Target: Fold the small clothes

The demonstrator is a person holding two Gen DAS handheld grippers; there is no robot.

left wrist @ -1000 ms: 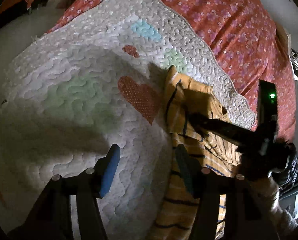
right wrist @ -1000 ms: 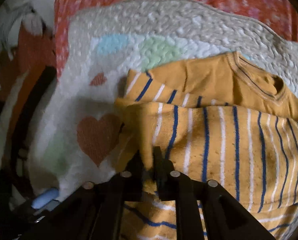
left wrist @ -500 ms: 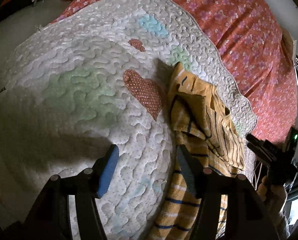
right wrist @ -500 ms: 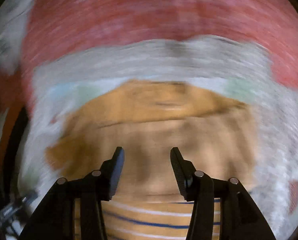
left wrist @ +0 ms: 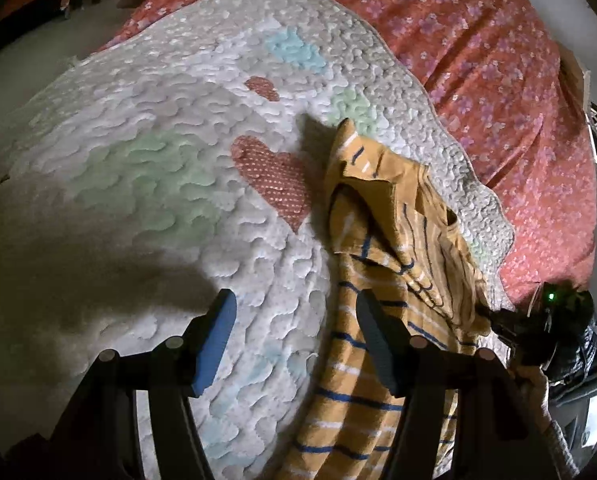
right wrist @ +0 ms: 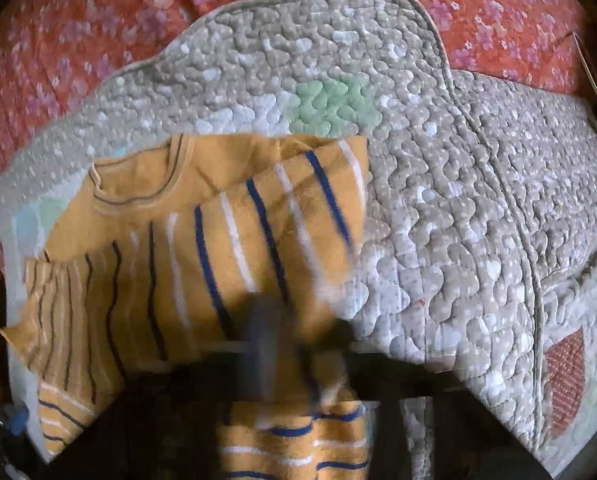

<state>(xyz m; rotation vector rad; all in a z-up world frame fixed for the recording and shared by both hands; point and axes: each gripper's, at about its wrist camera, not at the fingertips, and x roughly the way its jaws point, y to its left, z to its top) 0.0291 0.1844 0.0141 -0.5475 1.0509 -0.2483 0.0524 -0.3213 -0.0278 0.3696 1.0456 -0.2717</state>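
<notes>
A small mustard-yellow shirt with blue and white stripes lies partly folded on a white quilted mat. My left gripper is open and empty, low over the mat at the shirt's left edge. In the right wrist view the shirt fills the lower left, its neckline at the upper left and one sleeve folded across the body. My right gripper is a motion-blurred dark shape over the shirt's right side; its jaws cannot be made out. It also shows at the far right of the left wrist view.
The mat lies on an orange-red floral bedspread, which shows again beyond the mat. Red, green and blue heart patches mark the mat, one red heart just left of the shirt. The bed's edge is at the far right.
My right gripper let go of the shirt's left sleeve fold, opened, swung away to the shirt's right side and is now blurred in motion. My left gripper stayed open, nearly still.
</notes>
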